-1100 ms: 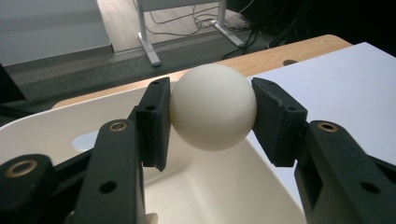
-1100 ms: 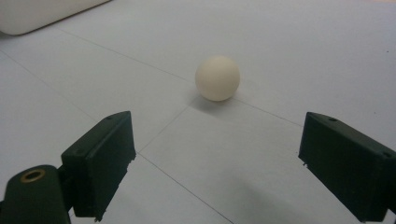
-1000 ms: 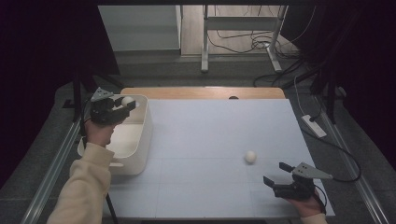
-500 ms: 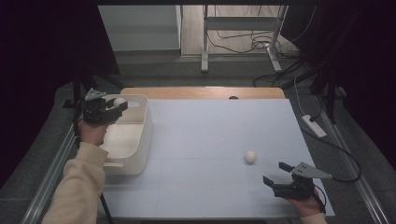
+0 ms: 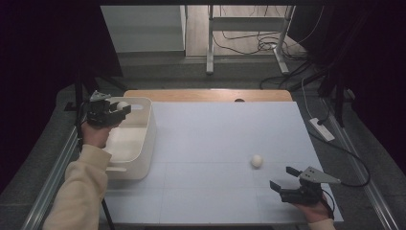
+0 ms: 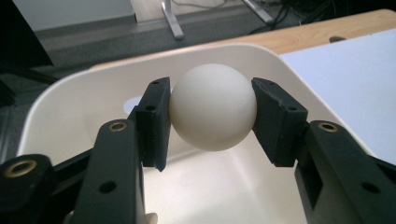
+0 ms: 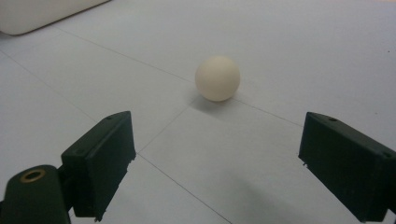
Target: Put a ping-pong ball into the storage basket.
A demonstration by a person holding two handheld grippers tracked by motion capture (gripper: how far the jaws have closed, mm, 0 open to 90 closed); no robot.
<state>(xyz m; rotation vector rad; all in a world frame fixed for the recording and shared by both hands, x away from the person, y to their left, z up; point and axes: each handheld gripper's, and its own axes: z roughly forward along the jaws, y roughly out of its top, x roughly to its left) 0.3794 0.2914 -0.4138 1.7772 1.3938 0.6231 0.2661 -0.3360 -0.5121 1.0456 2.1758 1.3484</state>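
1. While the left claw (image 6: 212, 114) grips a ball (image 6: 213, 106) between its two black pads, it hangs over the white bin (image 5: 143, 139) at the left edge of the desk (image 5: 215, 143); the same claw and ball appear from above at the bin's far end (image 5: 111, 111).
2. That ball is smooth, matte and cream-white, a plain sphere, and the flat pads press on its two sides.
3. Judging by this, the first ball is nearly delivered: it is above the bin's hollow and only needs letting go.
4. Seen past the jaws, the bin looks like glossy moulded plastic, with rounded corners, a rolled rim and a bare pale floor; I see no other ball lying inside.
5. At the near right corner of the desk, the right claw (image 5: 286, 184) has its jaws spread wide, with nothing between them.
6. A second ball (image 7: 217, 78), the same cream sphere, lies on the desk just ahead of that claw, apart from both pads; from above it lies right of the middle (image 5: 257, 161).
7. My reading is that this second ball is not yet picked up, so about half of the work is left: grasp it, carry it to the bin and drop it.
8. Covering the desk is a flat, pale sheet with faint seams, and a strip of bare wood shows along the far edge.
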